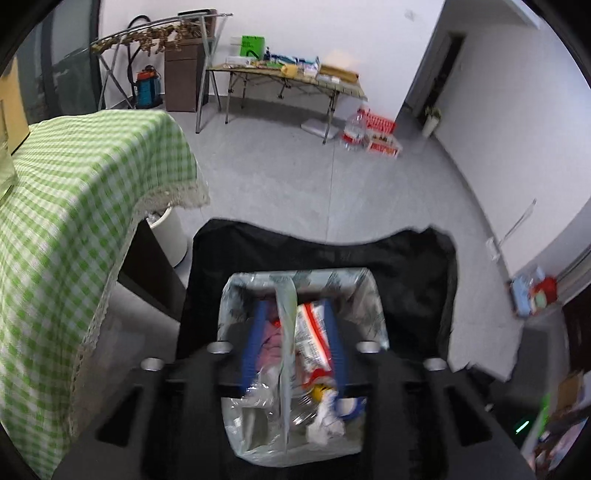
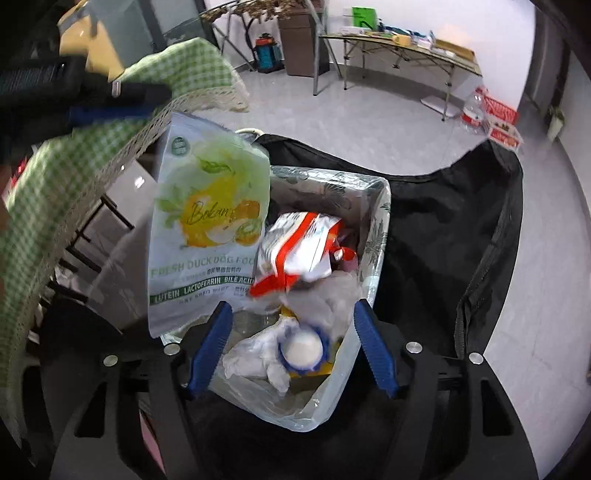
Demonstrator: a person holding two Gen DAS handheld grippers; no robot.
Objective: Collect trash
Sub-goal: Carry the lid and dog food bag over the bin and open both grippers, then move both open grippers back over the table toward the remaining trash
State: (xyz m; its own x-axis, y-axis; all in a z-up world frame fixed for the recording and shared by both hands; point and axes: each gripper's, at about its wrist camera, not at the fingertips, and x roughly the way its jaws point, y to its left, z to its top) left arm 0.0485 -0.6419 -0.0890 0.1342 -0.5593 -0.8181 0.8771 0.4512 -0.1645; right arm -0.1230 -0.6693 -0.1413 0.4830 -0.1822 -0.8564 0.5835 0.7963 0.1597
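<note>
A bin lined with a clear plastic bag sits on a black chair and holds trash: a red and white wrapper, crumpled tissue and a blue-rimmed lid. My left gripper is seen at upper left in the right wrist view, shut on a green and white dog food pouch that hangs over the bin's left edge. In the left wrist view the pouch shows edge-on between the blue fingers. My right gripper is open and empty just above the bin.
A table with a green checked cloth stands to the left, a white bucket under its corner. The black chair surrounds the bin. A folding table with clutter and a drying rack stand far back.
</note>
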